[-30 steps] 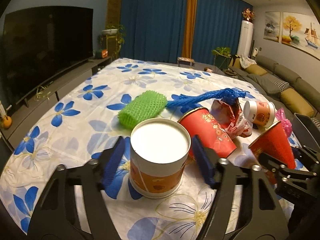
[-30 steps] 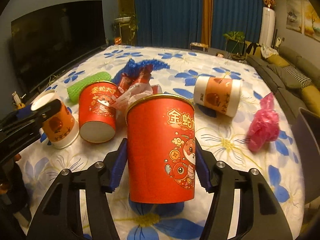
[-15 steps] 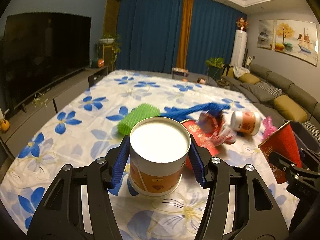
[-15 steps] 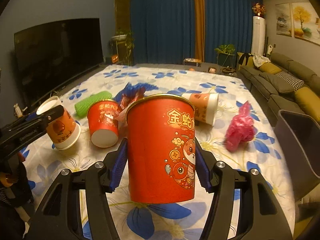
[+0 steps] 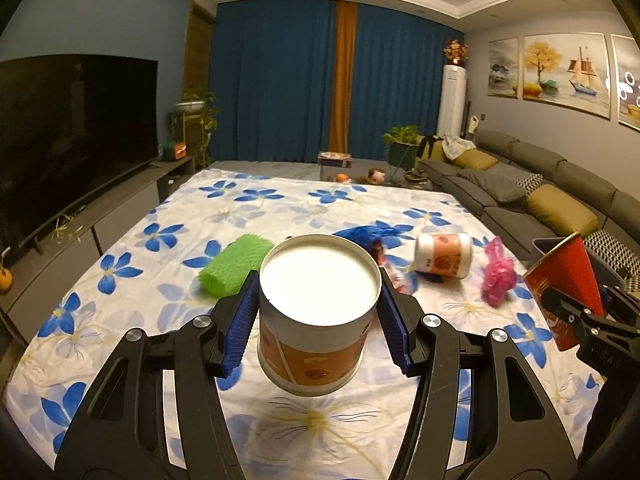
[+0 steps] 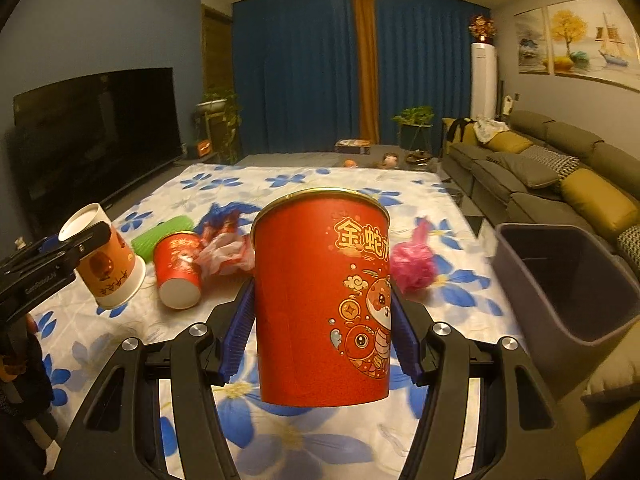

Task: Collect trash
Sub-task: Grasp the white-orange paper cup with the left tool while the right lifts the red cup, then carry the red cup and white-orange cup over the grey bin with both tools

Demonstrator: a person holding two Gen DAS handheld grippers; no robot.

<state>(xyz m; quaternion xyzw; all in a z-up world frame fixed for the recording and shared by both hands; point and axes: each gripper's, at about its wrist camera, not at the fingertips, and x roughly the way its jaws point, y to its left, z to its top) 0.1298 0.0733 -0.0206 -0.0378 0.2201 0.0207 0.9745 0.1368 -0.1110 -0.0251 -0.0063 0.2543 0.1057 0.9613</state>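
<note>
I am gripping the orange-and-white cup (image 5: 318, 320) in my left claw (image 5: 318, 322) and the red cup (image 6: 322, 304) in my right claw (image 6: 322, 330), both hanging above the flowered sheet (image 5: 280, 204) near its front edge, the grey bin (image 6: 568, 280) sitting beside its right edge.

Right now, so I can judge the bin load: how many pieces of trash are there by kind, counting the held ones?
Paper cups: 4 (held white cup, held red cup, lying red cup, lying white cup)
Green foam sleeve: 1
Blue net: 1
Crumpled wrapper: 1
Pink bag: 1
Total: 8
</note>
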